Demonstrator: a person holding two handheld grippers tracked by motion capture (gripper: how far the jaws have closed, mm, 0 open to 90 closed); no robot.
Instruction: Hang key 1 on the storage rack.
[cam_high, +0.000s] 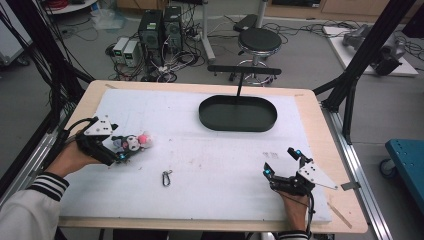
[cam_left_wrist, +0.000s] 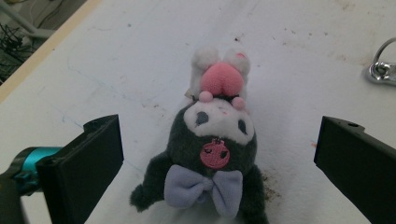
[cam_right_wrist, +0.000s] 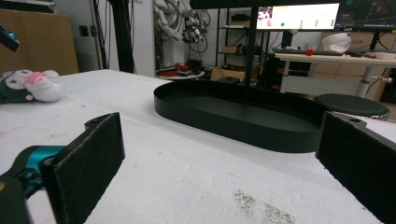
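Finding one: the left claw (cam_high: 121, 150) stands released, its two black jaws wide apart on either side of the plush toy (cam_left_wrist: 212, 144), which lies on the white tabletop (cam_high: 210, 150) at the left of the high view. In the left gripper view the toy sits at lower centre, between the jaws and touching neither; its lavender bow faces the camera and its pink and white end points away toward the top of the frame.

Finding two: the right claw (cam_high: 282, 162) is also released and holds nothing. It rests at the lower right of the high view, well apart from the toy, and looks toward the black oval tray (cam_high: 238, 122) at upper centre.

Finding three: a small metal clip (cam_high: 166, 177) lies loose at lower centre of the high view, apart from the toy.

Assessment: the step in hand appears to be the grasp of the toy. The jaws already straddle the dark body, so the sound course is likely to close evenly across that body, not on the bow or the soft pink end, which would probably slip. The pads should stay low to the tabletop. The toy is soft; a firm squeeze is judged necessary before any lift.
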